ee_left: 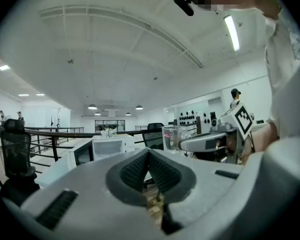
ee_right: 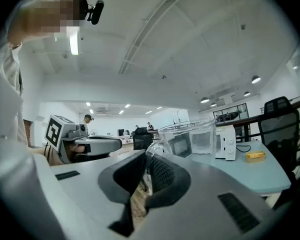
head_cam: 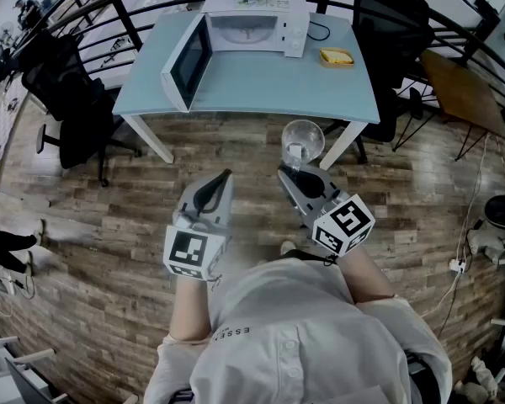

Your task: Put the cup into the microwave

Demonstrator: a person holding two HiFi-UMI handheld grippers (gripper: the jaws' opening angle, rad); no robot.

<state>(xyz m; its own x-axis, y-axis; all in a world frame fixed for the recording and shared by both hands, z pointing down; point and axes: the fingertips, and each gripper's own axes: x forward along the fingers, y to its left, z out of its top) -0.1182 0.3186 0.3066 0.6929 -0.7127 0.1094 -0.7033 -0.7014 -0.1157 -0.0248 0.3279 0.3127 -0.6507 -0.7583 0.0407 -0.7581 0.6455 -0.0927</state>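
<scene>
A clear glass cup point(head_cam: 303, 140) hangs in the air over the wood floor, short of the table's front edge. My right gripper point(head_cam: 289, 172) is shut on its handle; in the right gripper view the cup point(ee_right: 192, 138) stands upright just beyond the jaws point(ee_right: 147, 170). The white microwave point(head_cam: 257, 22) sits at the back of the light-blue table point(head_cam: 261, 91), its door point(head_cam: 188, 64) swung open to the left. My left gripper point(head_cam: 225, 177) is shut and holds nothing, level beside the right one. In the left gripper view the pads point(ee_left: 140, 170) meet, with the cup point(ee_left: 172, 137) to the right.
A small yellow object point(head_cam: 337, 56) lies on the table right of the microwave, next to a black cable point(head_cam: 320, 30). Black office chairs point(head_cam: 63, 99) point(head_cam: 391, 23) flank the table. A railing point(head_cam: 93, 7) runs behind it. A round wooden table point(head_cam: 459, 87) stands at right.
</scene>
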